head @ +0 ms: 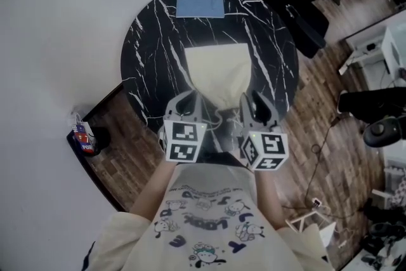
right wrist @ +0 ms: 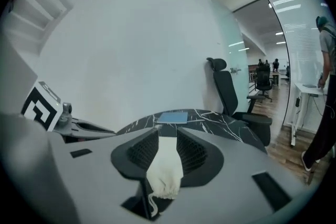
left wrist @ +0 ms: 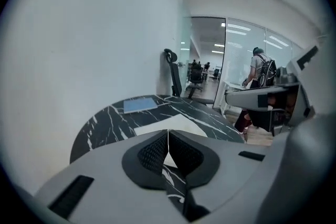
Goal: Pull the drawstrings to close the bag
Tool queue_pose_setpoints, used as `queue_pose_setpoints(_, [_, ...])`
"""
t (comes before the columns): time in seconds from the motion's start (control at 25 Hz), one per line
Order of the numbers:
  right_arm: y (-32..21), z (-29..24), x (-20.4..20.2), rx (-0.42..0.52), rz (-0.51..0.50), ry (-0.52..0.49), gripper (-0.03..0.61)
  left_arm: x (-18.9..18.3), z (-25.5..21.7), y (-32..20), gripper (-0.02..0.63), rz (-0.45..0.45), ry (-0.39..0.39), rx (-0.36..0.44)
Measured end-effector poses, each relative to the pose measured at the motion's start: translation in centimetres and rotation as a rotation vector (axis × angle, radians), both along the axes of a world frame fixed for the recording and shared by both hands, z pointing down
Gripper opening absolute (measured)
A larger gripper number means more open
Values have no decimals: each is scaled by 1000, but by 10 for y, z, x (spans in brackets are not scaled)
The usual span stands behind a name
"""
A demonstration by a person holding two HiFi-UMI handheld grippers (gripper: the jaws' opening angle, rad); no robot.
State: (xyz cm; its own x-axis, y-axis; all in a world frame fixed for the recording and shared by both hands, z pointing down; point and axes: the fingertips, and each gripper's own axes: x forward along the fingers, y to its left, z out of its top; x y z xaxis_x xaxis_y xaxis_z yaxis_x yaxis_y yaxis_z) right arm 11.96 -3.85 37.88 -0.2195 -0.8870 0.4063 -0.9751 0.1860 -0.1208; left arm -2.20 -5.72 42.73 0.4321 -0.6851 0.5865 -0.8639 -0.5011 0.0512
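Note:
A cream drawstring bag [head: 219,73] lies flat on the round black marble table [head: 146,41], its gathered mouth [head: 219,112] toward me. Thin cord [head: 219,124] trails from the mouth between the two grippers. My left gripper [head: 190,101] is above the mouth's left side; in the left gripper view its pads [left wrist: 155,152] are shut, with only a thin pale line between them [left wrist: 168,139]. My right gripper [head: 248,101] is on the mouth's right side. In the right gripper view its jaws [right wrist: 167,144] stand apart, and the bag [right wrist: 165,165] with its puckered end and cord shows in the gap.
A blue pad [head: 200,4] lies at the table's far edge. A black office chair [head: 298,16] stands at the far right of the table. A white wall [head: 57,22] borders the table's left. Wooden floor with cables and furniture lies to the right.

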Motion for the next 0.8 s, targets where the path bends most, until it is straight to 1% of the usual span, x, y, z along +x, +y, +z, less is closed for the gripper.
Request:
queue_pose_setpoints(0.04, [-1,-9,-5,30,-7,-6,106,0,-9,-2,41,-13,5,45])
queue_pose_setpoints(0.12, [-3,-21,-13,71,-18,-29,77,-1,-25,-6,41,-39,37,120])
queue_pose_setpoints(0.2, [-4,-29,-20,103,-24,-41,74,-1,-39,-9,41,-64,105,178])
queue_pose_setpoints(0.28, [-4,-34,-25,131,-28,-35,74,-3,-53,-12,41,-79,178,231])
queue_pose_setpoints(0.32, [-4,-36,-27,144,-28,-26,72,-4,-59,-12,41,-83,202,259])
queue_pose_setpoints(0.4, [-5,-43,-29,174,-22,-8,72,-5,-73,-14,41,-86,220,321])
queue_pose_setpoints(0.48, [-7,-50,-29,207,-13,2,69,-6,-84,-16,41,-91,216,376])
queue_pose_setpoints(0.56, [-8,-55,-28,231,-3,15,60,-7,-90,-16,41,-100,205,402])
queue_pose_setpoints(0.64, [-8,-58,-29,245,-2,29,57,-7,-90,-15,41,-108,198,398])
queue_pose_setpoints(0.8, [-6,-57,-31,247,3,31,44,-5,-93,-11,41,-108,208,408])
